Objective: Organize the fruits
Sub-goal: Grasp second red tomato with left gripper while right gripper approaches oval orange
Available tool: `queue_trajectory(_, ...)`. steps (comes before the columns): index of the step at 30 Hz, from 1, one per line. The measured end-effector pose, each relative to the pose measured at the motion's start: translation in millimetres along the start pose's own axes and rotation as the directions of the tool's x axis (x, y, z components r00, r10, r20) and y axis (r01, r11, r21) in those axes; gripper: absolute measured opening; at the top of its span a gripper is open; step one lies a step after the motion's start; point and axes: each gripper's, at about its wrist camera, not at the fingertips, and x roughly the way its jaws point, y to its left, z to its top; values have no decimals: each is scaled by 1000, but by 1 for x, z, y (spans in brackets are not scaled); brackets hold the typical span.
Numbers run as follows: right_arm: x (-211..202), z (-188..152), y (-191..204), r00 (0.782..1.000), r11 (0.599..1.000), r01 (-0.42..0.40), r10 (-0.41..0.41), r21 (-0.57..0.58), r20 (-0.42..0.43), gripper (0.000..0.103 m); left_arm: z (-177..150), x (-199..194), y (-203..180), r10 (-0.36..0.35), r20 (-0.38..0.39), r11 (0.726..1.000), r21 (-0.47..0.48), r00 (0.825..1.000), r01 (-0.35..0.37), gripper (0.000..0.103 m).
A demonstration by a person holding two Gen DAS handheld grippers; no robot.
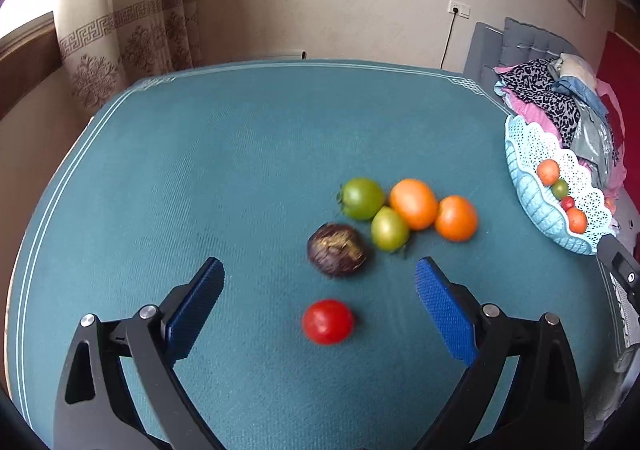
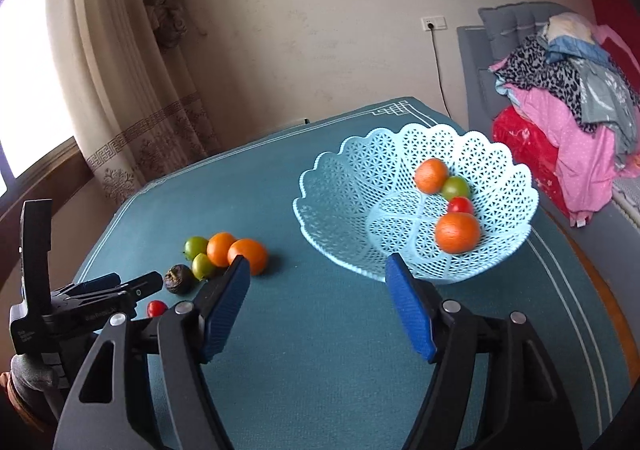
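Observation:
My left gripper is open and empty above the teal table, its jaws wide apart. A red tomato lies between its fingers, low on the table. A dark purple fruit sits just beyond, then two green fruits and two oranges. My right gripper is open and empty, in front of the light blue lattice basket. The basket holds two oranges, a green fruit and a small red tomato.
The teal tablecloth covers the table. A grey sofa with a pile of clothes stands to the right. A curtain and window are at the back left. The left gripper shows at the right wrist view's left edge.

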Motion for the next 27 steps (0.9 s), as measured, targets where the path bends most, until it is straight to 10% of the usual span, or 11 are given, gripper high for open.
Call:
queue_trajectory(8,6,-10,25,999,999,-24,22,-49,-41,70,-18,5,10,-10,-32,1000,9,999,10,95)
queue_trajectory(22,34,-19,52,990,993,-54,39,-108,-133,70,-35,14,4,-88,-65,995,39,994,90,33)
queue_trajectory(27,54,-16,60,985,988,-68,44,-137,-166,70,-38,8,3,-106,-34,993,47,994,107,30)
